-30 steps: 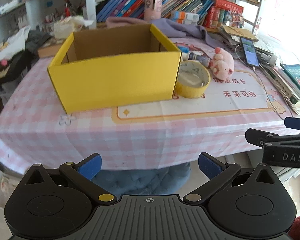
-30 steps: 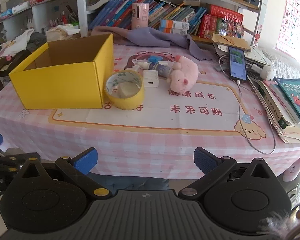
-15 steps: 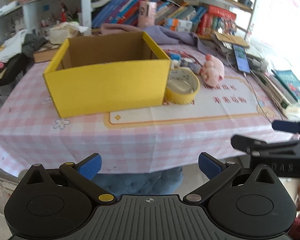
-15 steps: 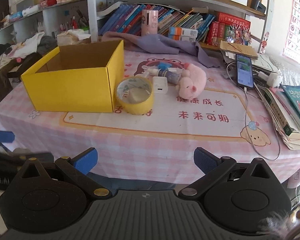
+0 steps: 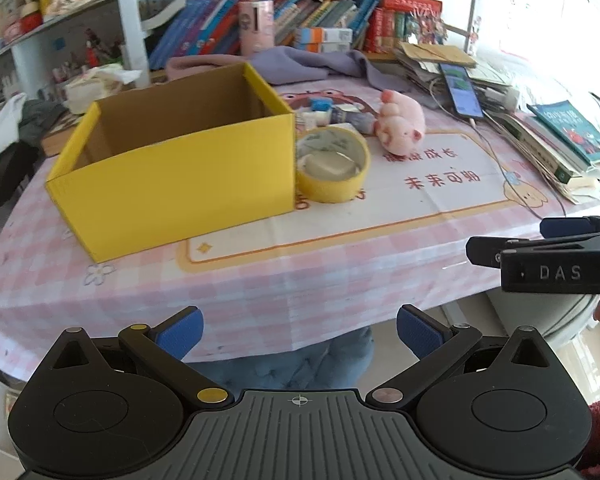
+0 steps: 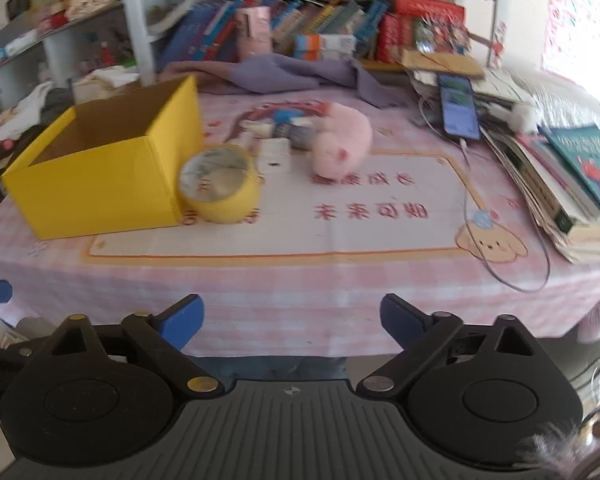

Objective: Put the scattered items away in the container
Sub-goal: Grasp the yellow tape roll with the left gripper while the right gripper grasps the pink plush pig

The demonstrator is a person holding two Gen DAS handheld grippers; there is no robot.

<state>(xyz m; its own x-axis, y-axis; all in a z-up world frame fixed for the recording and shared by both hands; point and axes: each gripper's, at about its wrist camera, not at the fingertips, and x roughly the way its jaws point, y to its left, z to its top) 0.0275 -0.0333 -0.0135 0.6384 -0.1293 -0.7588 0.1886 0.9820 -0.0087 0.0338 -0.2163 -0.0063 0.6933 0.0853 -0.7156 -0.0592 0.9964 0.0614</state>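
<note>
The yellow box [image 5: 172, 168] sits open on the desk [image 5: 340, 264] so things can drop in. The tape roll [image 5: 332, 164] touches its side; the pink pig toy [image 6: 342, 144] lies near. The left hand-held gripper [image 5: 299, 330] is released and holds nothing. The right hand-held gripper [image 6: 291, 316] is closing on nothing. Only the right view shows the white charger [image 6: 275, 156].

Right tool [image 6: 291, 320] closing on nothing — tape roll [image 6: 220, 184] touches the yellow box [image 6: 100, 176], pink plush [image 6: 340, 140] nearby.
</note>
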